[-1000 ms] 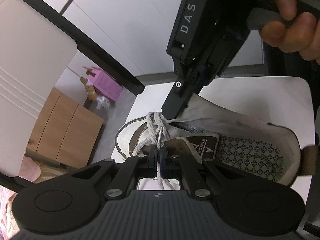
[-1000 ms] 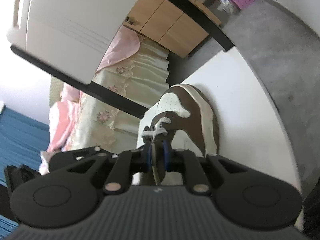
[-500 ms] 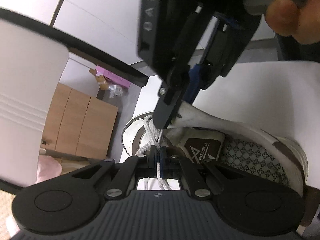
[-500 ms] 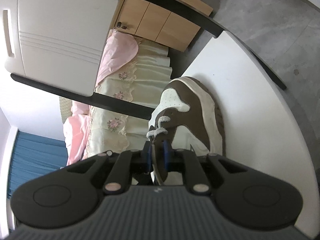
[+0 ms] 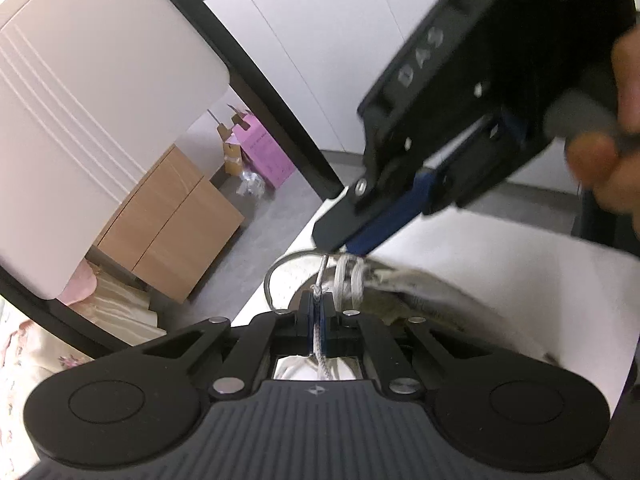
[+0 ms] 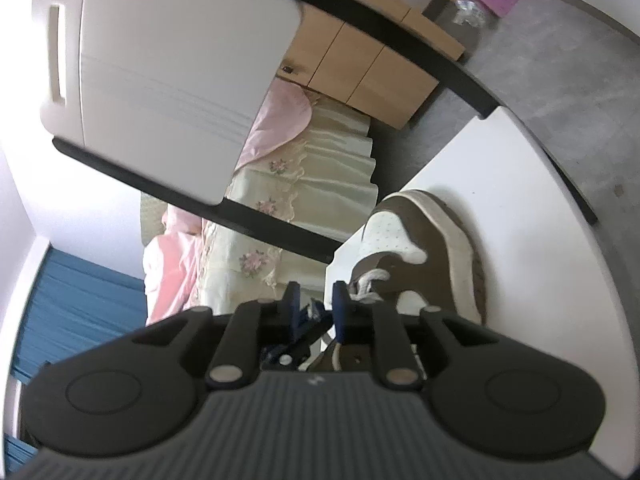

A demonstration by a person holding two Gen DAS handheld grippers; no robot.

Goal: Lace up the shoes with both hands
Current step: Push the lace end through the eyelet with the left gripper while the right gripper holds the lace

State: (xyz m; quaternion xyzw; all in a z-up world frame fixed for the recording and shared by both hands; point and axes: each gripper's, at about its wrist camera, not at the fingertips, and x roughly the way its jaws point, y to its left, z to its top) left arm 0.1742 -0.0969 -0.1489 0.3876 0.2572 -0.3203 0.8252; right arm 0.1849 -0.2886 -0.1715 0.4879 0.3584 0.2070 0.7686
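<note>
Fingers of the left gripper (image 5: 319, 312) clamp one white braided shoelace (image 5: 320, 344).
Right gripper (image 6: 316, 306), jaws just parted with nothing pressed between, hovers over one brown-and-white perforated leather sneaker (image 6: 424, 248) on the white table (image 6: 520, 216); lace loops look blurred, perhaps three.

brown-and-white shoe (image 6: 424, 248), white lace (image 5: 348, 280), pink box (image 5: 262, 152)

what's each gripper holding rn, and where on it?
Left gripper: shut on the white shoelace, pinched along its free length above the shoe. Right gripper: fingers have just been opening, now apart, nothing between them.
</note>
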